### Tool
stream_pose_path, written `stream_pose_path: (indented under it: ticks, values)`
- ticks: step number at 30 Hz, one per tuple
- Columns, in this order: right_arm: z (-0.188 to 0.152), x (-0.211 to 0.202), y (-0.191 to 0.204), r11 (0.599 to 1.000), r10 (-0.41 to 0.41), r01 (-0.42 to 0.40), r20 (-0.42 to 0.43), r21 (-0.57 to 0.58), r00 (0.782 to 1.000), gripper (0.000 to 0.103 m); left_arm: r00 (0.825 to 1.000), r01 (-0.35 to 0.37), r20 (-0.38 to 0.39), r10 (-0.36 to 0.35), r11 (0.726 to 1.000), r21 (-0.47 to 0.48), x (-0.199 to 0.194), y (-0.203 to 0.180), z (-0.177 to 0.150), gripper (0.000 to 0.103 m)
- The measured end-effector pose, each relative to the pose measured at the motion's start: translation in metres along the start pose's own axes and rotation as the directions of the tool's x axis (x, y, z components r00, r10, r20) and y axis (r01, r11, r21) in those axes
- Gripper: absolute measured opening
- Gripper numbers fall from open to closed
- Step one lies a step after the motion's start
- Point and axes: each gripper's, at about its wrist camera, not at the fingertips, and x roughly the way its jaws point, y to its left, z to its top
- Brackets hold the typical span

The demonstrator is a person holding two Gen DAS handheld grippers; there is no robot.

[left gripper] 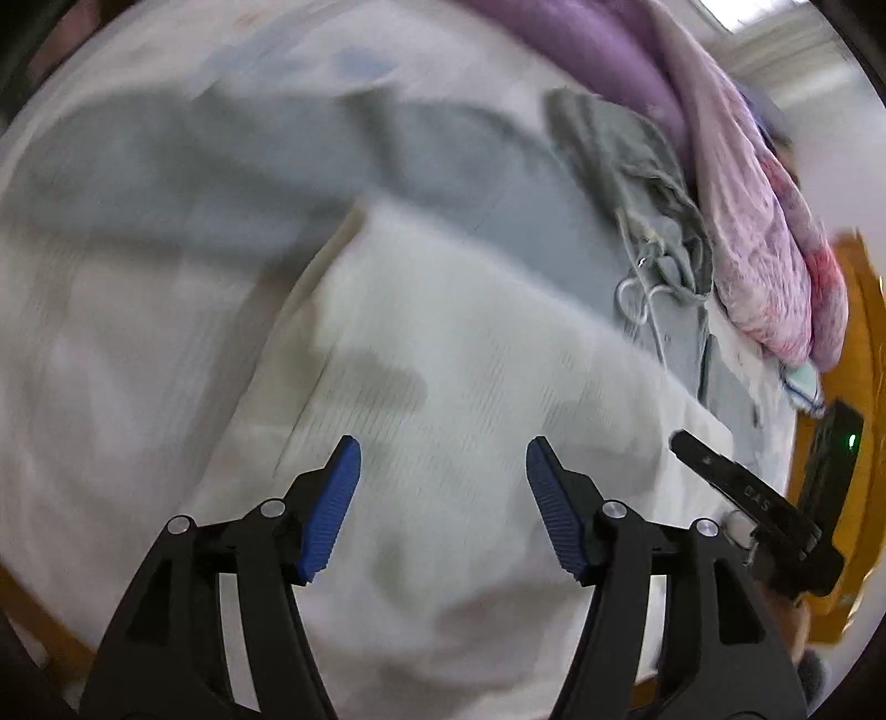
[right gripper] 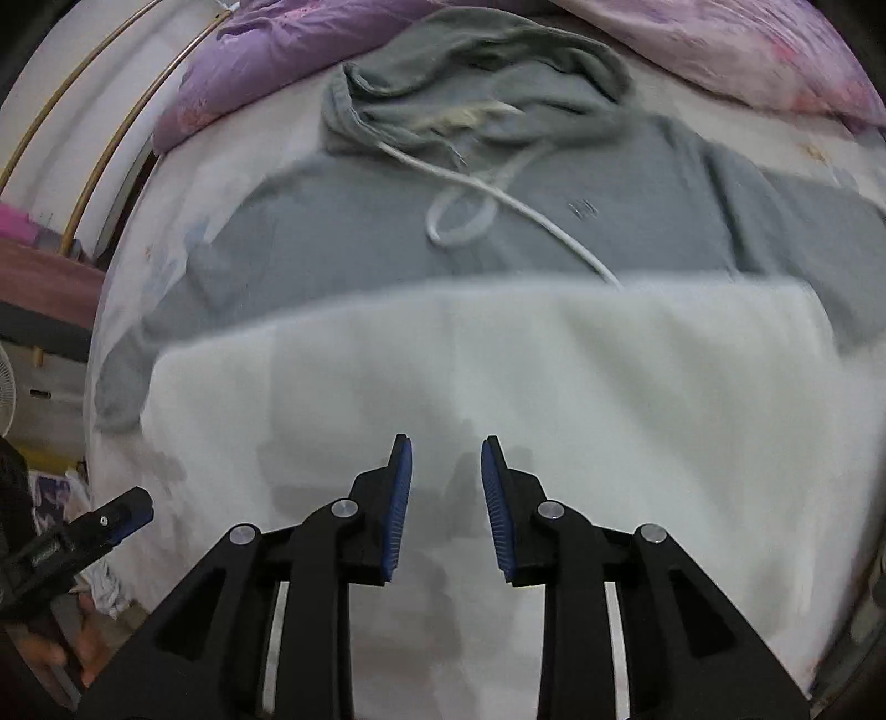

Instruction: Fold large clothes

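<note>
A grey hoodie (right gripper: 554,221) lies flat on a bed, hood (right gripper: 470,72) and white drawstring (right gripper: 459,221) at the far end. Its lower half is folded up, showing a white inner side (right gripper: 498,360). In the left wrist view the hoodie (left gripper: 221,160) and its white fold (left gripper: 443,343) are blurred. My left gripper (left gripper: 443,471) is open and empty above the white fold. My right gripper (right gripper: 446,471) is open, jaws partly apart, empty above the same fold. The right gripper also shows in the left wrist view (left gripper: 747,493), and the left gripper in the right wrist view (right gripper: 83,537).
A purple and pink quilt (right gripper: 720,50) is heaped at the bed's far end, also in the left wrist view (left gripper: 747,221). The white bed sheet (right gripper: 166,183) lies under the hoodie. A wooden bed edge (left gripper: 853,332) and floor clutter (right gripper: 55,498) lie beside the bed.
</note>
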Motion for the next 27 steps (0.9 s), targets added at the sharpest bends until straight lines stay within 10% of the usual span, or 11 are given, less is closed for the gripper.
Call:
stream_pose_path:
  ticks: [6, 13, 19, 27]
  values:
    - [0.024, 0.057, -0.004, 0.996, -0.087, 0.085, -0.094, -0.019, 0.992, 0.0, 0.992, -0.052, -0.115, 0.053, 0.999, 0.013, 0.073, -0.009, 0.057, 0.066]
    - [0.022, 0.063, -0.013, 0.999, -0.043, 0.045, -0.105, 0.019, 0.994, 0.0, 0.991, -0.018, -0.128, 0.024, 0.999, 0.049, 0.074, 0.004, 0.045, 0.071]
    - [-0.053, 0.031, 0.0, 1.0, 0.013, -0.011, -0.177, 0.013, 0.984, 0.0, 0.994, 0.101, -0.048, -0.102, 0.994, -0.033, 0.016, 0.045, 0.009, 0.079]
    - [-0.072, 0.067, -0.007, 0.998, -0.048, 0.056, -0.175, 0.042, 0.983, 0.0, 0.992, 0.025, -0.111, -0.052, 0.971, -0.238, 0.004, 0.116, -0.079, 0.079]
